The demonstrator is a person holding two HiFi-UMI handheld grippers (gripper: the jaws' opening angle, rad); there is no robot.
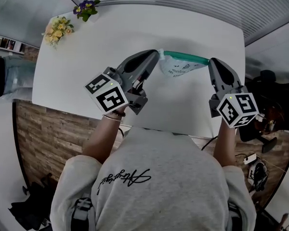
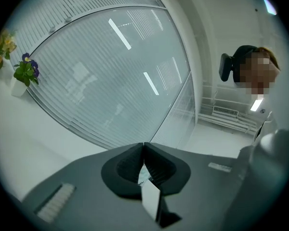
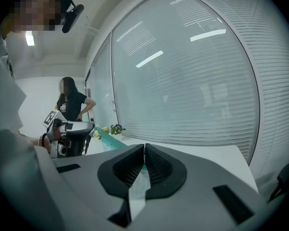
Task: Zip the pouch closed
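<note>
A see-through pouch with a green zip strip along its top hangs stretched between my two grippers over the white table. My left gripper is shut on the pouch's left end. In the left gripper view the jaws meet at the tips with a pale sliver of pouch pinched behind them. At the pouch's right end my right gripper is shut too. The right gripper view has the film between the closed pads and the green strip running off toward the left gripper.
A yellow bouquet and a small pot of purple flowers stand at the table's far left corner. Blinds cover the glass wall behind. A person stands off to the side. Cables and gear lie on the floor at right.
</note>
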